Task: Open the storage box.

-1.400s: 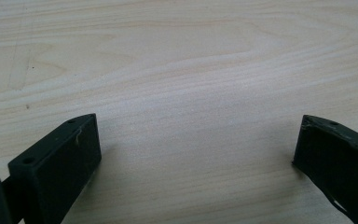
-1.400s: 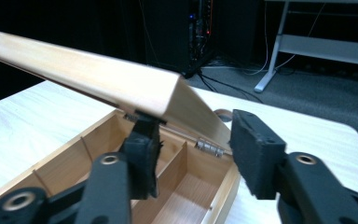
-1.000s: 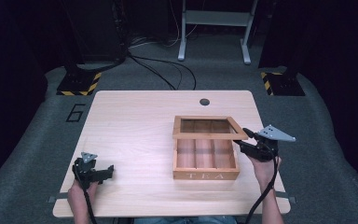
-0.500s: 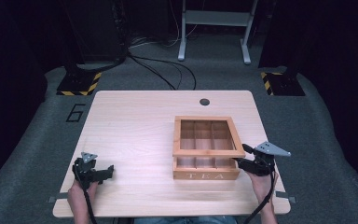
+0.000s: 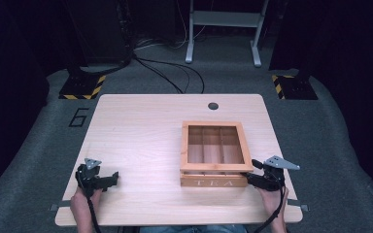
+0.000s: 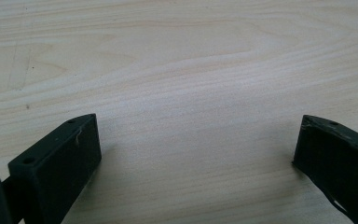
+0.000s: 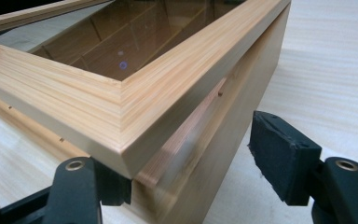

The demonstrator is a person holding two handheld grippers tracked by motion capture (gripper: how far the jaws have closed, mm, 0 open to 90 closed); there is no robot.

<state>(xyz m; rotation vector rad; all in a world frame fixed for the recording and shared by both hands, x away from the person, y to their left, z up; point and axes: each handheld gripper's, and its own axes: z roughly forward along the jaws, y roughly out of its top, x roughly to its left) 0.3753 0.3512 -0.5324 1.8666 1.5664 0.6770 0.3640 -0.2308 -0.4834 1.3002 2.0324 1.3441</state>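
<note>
- On the right half of the table [image 5: 141, 131] sits the tea box [image 5: 214, 154], its glass-paned lid down or very nearly so.
- Our right gripper [image 5: 250, 179] is at the box's near right corner, jaws spread, one tucked under the lid's overhang, gripping nothing.
- Our left gripper [image 5: 112, 177] rests wide open and empty on bare wood, well apart.
- We judge the lid work nearly finished; what remains is drawing the right gripper clear.
</note>
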